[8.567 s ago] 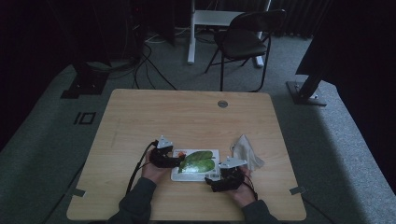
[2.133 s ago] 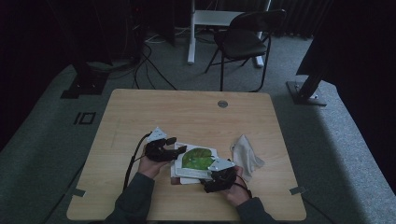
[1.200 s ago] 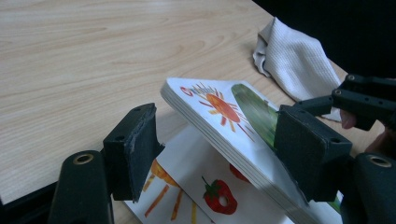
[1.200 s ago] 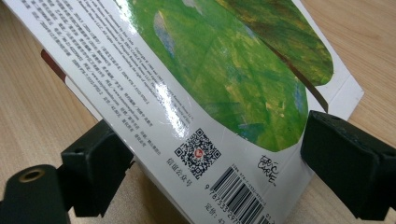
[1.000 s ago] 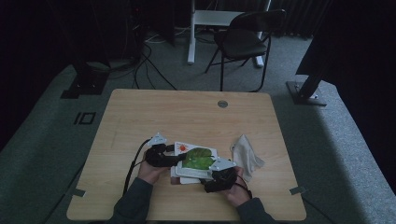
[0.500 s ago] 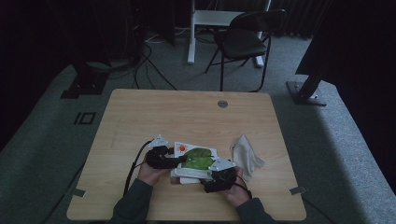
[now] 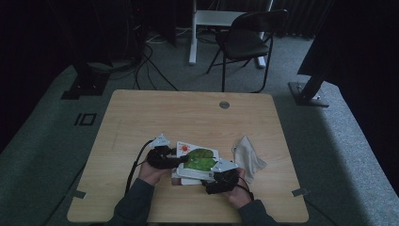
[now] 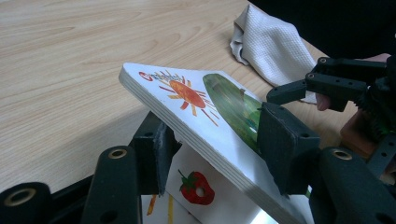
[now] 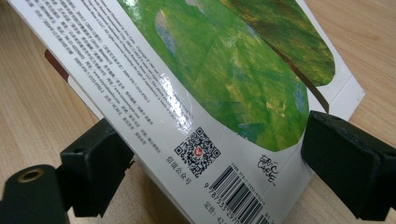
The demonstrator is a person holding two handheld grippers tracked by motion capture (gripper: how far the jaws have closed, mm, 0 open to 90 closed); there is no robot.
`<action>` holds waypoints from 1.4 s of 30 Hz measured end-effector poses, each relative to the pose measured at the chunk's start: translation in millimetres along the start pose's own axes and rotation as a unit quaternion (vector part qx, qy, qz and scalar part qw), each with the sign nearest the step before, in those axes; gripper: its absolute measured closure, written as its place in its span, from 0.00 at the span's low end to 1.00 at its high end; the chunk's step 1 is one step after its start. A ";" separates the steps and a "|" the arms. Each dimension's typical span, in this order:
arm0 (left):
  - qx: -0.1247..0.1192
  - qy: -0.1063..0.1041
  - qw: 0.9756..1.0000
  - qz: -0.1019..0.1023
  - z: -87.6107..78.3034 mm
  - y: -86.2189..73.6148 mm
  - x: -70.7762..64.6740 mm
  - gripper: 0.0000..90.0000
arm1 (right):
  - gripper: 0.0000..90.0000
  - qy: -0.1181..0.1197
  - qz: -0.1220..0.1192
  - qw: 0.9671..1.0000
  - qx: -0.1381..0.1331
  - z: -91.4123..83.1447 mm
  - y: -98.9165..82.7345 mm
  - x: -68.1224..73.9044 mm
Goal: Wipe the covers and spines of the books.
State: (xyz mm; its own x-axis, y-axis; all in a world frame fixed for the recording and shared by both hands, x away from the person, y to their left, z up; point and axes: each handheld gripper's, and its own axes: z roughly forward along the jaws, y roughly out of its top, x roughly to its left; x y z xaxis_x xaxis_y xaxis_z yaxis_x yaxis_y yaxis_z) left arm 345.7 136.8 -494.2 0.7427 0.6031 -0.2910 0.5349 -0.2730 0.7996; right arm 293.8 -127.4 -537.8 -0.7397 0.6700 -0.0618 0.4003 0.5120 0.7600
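Wooden table [image 7: 141, 117] fills the middle of the high view, with a dark floor and a black chair [image 7: 244, 42] beyond it. Near the person's edge of the table lies a picture book [image 7: 197, 159] with a big green leaf on it, and a white cloth [image 7: 247, 157] sits just to the right of the book. The left gripper [image 7: 178, 161] is at the book's left side and the right gripper [image 7: 212, 175] is at its near right corner. From the left gripper view, the book [image 8: 196, 112] is partly open: a thick stack of stiff pages is lifted up and tilted, and a page with a strawberry lies flat below. One jaw is under that stack and one is on top; the jaws have just been closing, and they look clamped on the book. The cloth [image 8: 275, 44] is behind the book. From the right gripper view, the book's [image 9: 224, 88] cover with the barcode slants between the two jaws. I cannot tell if they press on it. So the book looks half opened; I think the stack has yet to be turned over and laid flat.
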 end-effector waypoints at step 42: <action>-0.018 0.008 0.997 0.078 -14.0 18.6 -9.8 0.67 | 0.14 -0.057 0.023 0.998 0.004 -8.1 -0.7 -11.2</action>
State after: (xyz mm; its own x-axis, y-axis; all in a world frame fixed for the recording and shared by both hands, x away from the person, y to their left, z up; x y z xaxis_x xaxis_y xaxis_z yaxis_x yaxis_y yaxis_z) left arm 342.7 136.3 -469.1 0.8092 0.5674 -0.1524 0.3975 -0.3377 0.8532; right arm 297.5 -139.6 -532.4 -0.6544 0.7493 -0.1015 0.4371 0.4844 0.7579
